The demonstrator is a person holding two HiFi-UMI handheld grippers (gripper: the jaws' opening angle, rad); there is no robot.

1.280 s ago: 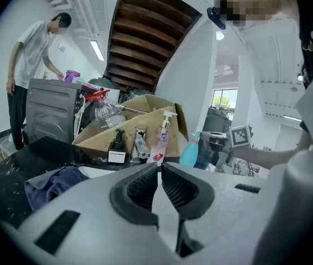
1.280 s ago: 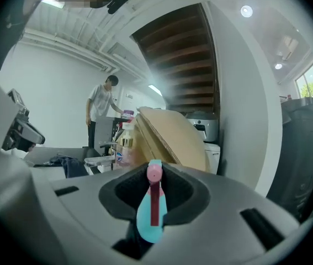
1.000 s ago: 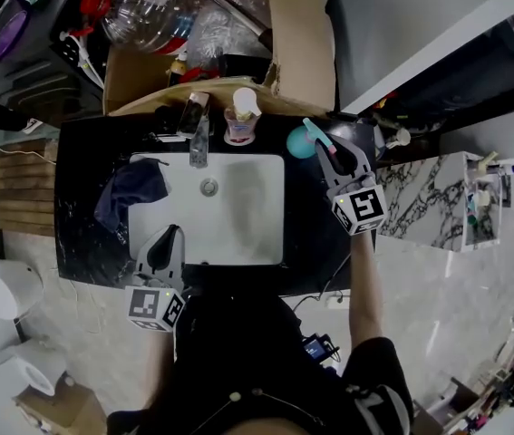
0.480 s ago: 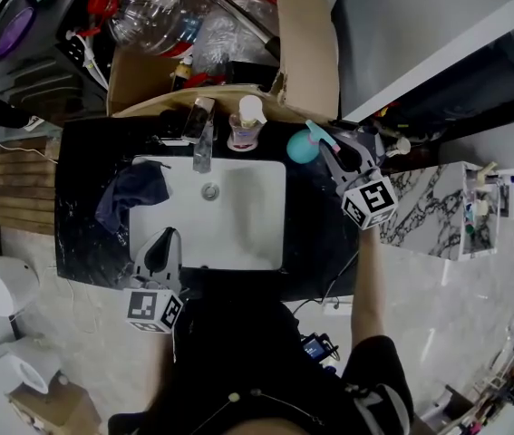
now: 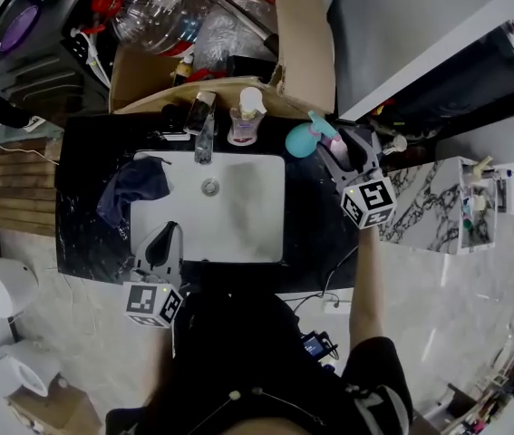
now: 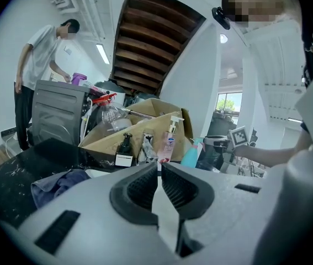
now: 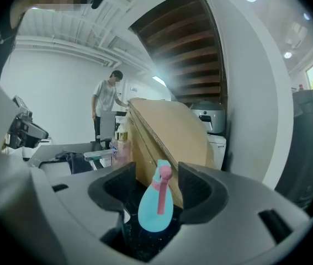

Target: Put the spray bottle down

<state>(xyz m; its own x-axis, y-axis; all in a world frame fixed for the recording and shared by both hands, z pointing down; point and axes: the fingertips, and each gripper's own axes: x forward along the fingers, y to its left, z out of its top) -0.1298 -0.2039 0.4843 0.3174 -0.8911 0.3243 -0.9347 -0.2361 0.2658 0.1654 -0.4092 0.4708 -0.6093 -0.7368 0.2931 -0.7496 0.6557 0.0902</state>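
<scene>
The teal spray bottle with its pink trigger stands upright on the black counter, at the back right of the sink; it shows in the head view too. My right gripper is around it. Its jaws are opening and the pads stand clear of the bottle on both sides. My left gripper hangs over the sink's front edge, shut with nothing between its pads.
A pump soap bottle and a faucet stand behind the sink. A dark cloth lies over the sink's left rim. A cardboard box full of clutter rises right behind the counter. A person stands farther off.
My right gripper's jaws have spread and let go of the spray bottle, which now stands on the counter. The left gripper has kept still.
</scene>
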